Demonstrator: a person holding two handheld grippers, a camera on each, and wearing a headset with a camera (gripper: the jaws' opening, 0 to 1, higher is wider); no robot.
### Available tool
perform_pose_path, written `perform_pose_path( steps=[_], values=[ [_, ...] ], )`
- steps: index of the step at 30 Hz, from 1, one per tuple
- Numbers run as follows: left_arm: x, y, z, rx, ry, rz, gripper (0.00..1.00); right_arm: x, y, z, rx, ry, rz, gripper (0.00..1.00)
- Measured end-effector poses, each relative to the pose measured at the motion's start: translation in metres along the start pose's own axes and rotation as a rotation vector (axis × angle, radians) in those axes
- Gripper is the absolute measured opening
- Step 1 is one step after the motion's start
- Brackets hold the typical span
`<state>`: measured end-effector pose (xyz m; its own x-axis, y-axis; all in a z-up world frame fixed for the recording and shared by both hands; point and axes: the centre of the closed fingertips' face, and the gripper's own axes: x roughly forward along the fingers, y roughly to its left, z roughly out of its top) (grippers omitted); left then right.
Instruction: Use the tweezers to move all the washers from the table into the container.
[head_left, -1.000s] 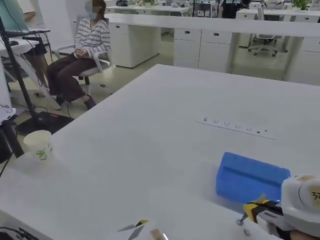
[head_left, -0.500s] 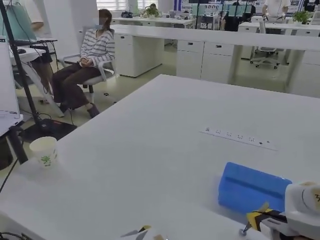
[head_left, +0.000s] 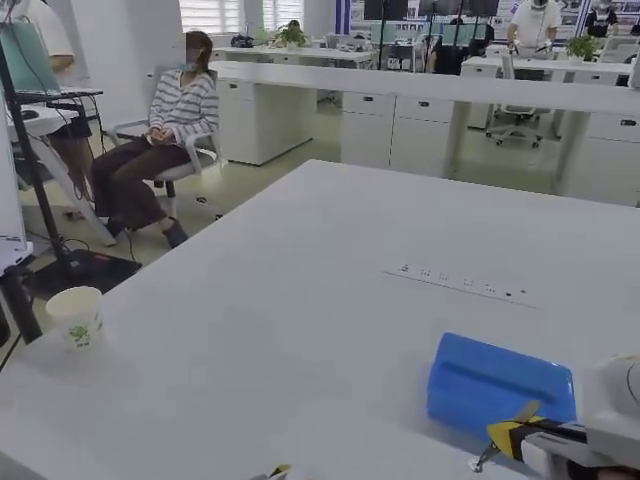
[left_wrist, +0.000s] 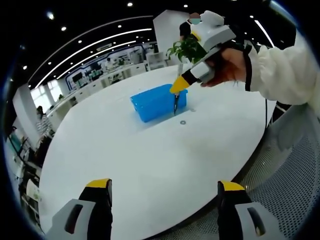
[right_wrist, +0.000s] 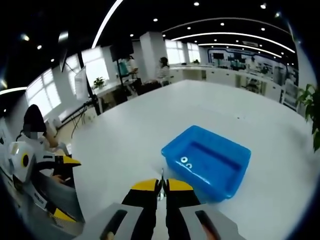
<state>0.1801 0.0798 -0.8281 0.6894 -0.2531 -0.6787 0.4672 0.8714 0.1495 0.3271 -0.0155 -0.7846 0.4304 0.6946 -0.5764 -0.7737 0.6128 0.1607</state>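
- One washer lies on the white surface, just in front of the blue container. Two washers sit inside the container, near the wall facing my right hand.
- The tweezers hang point-down close to the container's front wall, just above and behind the loose washer. The tips are too small for me to tell whether they carry anything.
- My right tongs are pressed together on the tweezers' shaft. I reckon a firmer squeeze there is what closes the tips.
- To pick up well, I judge I should lower the tips straight down so they straddle the washer's rim, one tip through the hole, and then pinch gently. A flat washer on this smooth surface will likely skate away if I nudge it sideways.
- My left tongs are spread wide and grip nothing, low at the surface's near edge and well apart from the work.
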Motion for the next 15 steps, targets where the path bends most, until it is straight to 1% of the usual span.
perform_pose_path(
  steps=[4,12,15],
  values=[
    [0.0,0.0,-0.002,0.002,0.009,-0.002,0.88,-0.006,0.002,0.008,-0.022,-0.011,0.009,0.01],
    [0.001,0.0,-0.002,-0.006,0.013,0.005,0.88,-0.015,0.007,0.026,-0.012,-0.051,0.036,0.01],
    [0.0,0.0,-0.003,-0.004,0.017,0.005,0.87,-0.017,0.008,0.032,-0.019,-0.063,0.034,0.01]
  ],
)
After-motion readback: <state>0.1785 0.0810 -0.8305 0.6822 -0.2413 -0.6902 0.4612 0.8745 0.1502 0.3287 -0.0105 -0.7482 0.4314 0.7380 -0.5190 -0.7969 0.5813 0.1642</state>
